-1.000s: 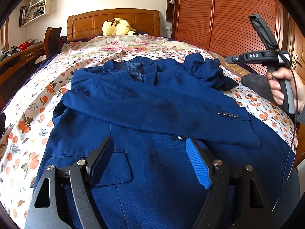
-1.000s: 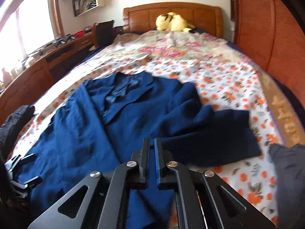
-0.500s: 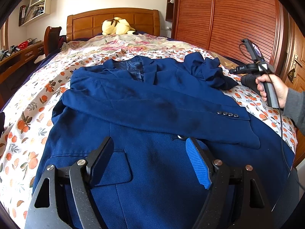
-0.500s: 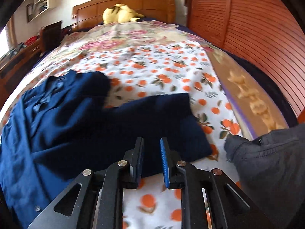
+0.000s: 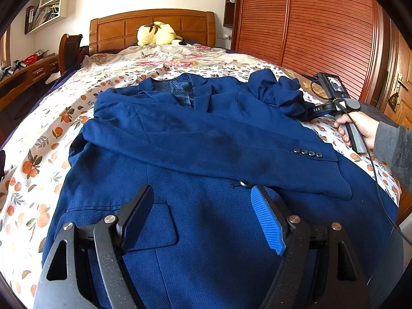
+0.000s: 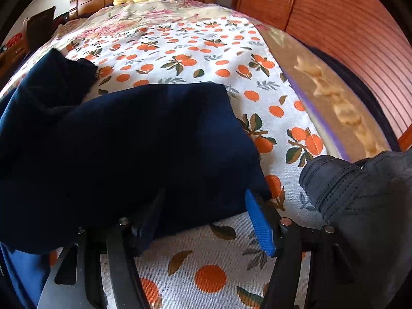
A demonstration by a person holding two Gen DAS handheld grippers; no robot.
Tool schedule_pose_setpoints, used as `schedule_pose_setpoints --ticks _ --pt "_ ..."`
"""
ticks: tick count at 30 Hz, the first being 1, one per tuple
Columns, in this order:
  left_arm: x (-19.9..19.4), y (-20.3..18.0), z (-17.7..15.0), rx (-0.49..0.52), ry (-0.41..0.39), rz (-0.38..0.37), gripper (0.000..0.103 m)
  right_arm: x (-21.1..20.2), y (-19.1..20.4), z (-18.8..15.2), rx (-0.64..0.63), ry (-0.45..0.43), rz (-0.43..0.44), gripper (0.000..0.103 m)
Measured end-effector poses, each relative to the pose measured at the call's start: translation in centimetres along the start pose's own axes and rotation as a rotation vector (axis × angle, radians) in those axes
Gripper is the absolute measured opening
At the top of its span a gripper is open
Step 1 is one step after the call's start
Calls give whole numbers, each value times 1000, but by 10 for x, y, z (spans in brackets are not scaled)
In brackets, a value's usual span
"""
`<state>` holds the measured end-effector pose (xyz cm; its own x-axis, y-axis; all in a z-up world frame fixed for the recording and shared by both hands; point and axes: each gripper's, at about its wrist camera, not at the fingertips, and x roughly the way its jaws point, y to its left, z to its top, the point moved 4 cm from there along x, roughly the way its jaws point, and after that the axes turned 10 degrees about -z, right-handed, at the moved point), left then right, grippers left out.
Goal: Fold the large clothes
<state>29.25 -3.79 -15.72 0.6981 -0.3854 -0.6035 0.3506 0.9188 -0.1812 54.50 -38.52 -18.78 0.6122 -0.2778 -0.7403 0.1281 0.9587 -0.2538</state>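
Observation:
A blue suit jacket (image 5: 200,139) lies face up on the bed, one sleeve folded across its chest, cuff buttons (image 5: 307,153) at the right. Its other sleeve (image 5: 280,92) is bunched at the far right; in the right wrist view this sleeve (image 6: 134,139) lies flat across the sheet. My left gripper (image 5: 203,213) is open and empty just above the jacket's lower front near the pocket flap. My right gripper (image 6: 206,221) is open at the sleeve's cuff end, with the cuff edge between its jaws. It also shows in the left wrist view (image 5: 311,109), held by a hand.
The bed (image 6: 213,43) has an orange-print sheet. A yellow plush toy (image 5: 157,33) sits by the wooden headboard (image 5: 113,31). A dark grey garment (image 6: 360,190) lies at the bed's right edge. Wooden wardrobe doors (image 5: 322,23) stand on the right, a desk (image 5: 23,72) on the left.
My right gripper dropped down to the far sleeve's cuff and opened wide from nearly shut. The left gripper and the jacket have stayed still.

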Motion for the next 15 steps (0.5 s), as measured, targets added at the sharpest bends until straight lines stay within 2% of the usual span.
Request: schedule_pose_setpoints --ticks 2,4,6,8,15 --pt "0 0 0 0 0 0 79 0 2 0 -4 9 38 67" --pt "0 0 0 0 1 0 79 0 5 -2 -14 13 83 55" --pt "0 0 0 0 1 0 79 -2 7 -3 -31 13 134 26" --pt "0 0 0 0 1 3 79 -11 17 -4 -69 -7 130 8" --pt "-4 -1 2 12 -14 7 79 -78 37 -1 -121 -157 192 6"
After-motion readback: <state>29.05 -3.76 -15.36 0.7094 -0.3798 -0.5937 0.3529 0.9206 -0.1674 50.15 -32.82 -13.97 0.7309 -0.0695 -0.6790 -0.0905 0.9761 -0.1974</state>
